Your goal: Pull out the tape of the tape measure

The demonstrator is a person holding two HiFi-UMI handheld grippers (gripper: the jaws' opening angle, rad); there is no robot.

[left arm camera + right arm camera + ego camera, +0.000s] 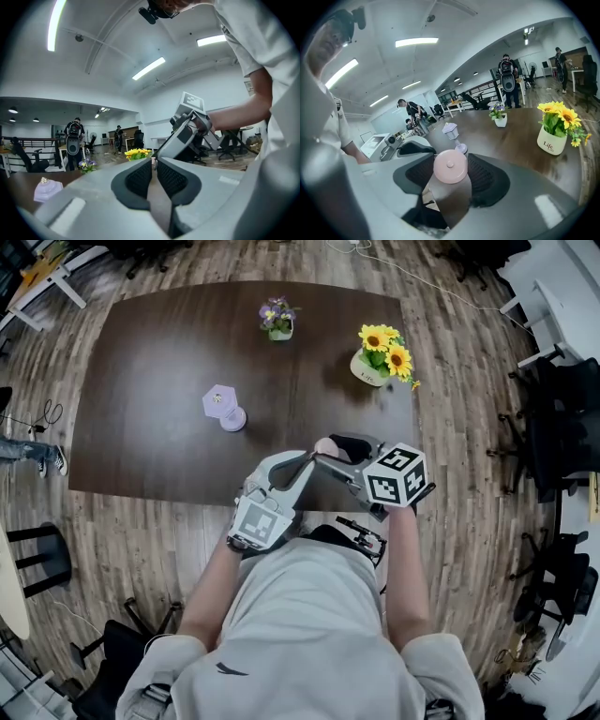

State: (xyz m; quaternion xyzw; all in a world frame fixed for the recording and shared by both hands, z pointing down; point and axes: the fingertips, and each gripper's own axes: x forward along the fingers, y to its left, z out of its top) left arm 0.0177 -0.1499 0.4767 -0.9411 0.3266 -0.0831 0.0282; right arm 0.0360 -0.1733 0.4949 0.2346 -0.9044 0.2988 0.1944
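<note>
right gripper [451, 182] is clamped on the round pink plastic tape measure [450, 165], pads on its rim. we read that as the anchor, so the case stays put. left gripper [154, 176] has its jaws nearly together on a small pale tab [154, 163] at their tips, likely the tape's end, set for the pull. head view only shows both tips meeting over the near edge of the dark brown wooden table [150, 381]. each grip shows only in its own gripper view.

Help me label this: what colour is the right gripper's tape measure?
Tape measure: pale pink, clearest in the right gripper view.
</note>
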